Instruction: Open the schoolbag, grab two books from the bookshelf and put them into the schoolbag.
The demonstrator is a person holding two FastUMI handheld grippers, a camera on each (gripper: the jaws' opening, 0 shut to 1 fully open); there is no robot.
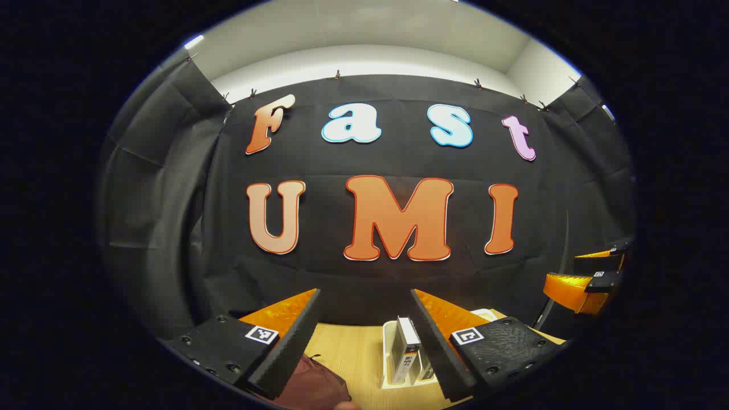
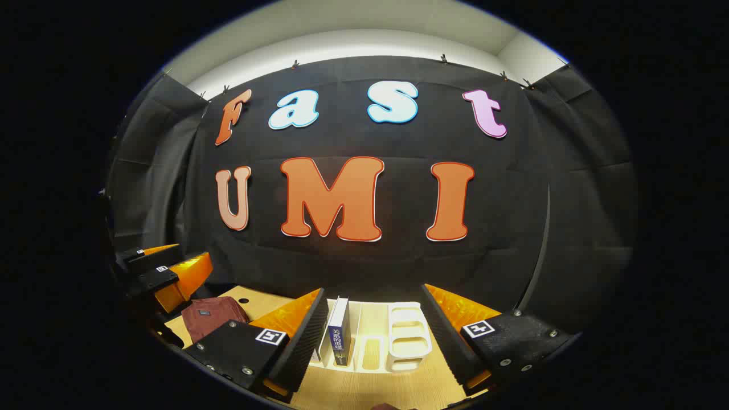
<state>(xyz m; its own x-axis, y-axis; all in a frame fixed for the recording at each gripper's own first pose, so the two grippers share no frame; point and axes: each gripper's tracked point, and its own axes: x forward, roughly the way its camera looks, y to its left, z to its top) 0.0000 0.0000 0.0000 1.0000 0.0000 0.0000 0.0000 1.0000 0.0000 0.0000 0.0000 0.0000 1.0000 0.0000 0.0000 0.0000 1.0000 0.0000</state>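
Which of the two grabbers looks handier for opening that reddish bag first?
Probably the left. The schoolbag lies just beneath the left gripper, its jaws apart, while the right gripper faces the white bookshelf and its book.

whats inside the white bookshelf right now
In the right gripper view, the white bookshelf holds an upright book in a left slot; the slots right of it look empty. The right tool hides its leftmost edge.
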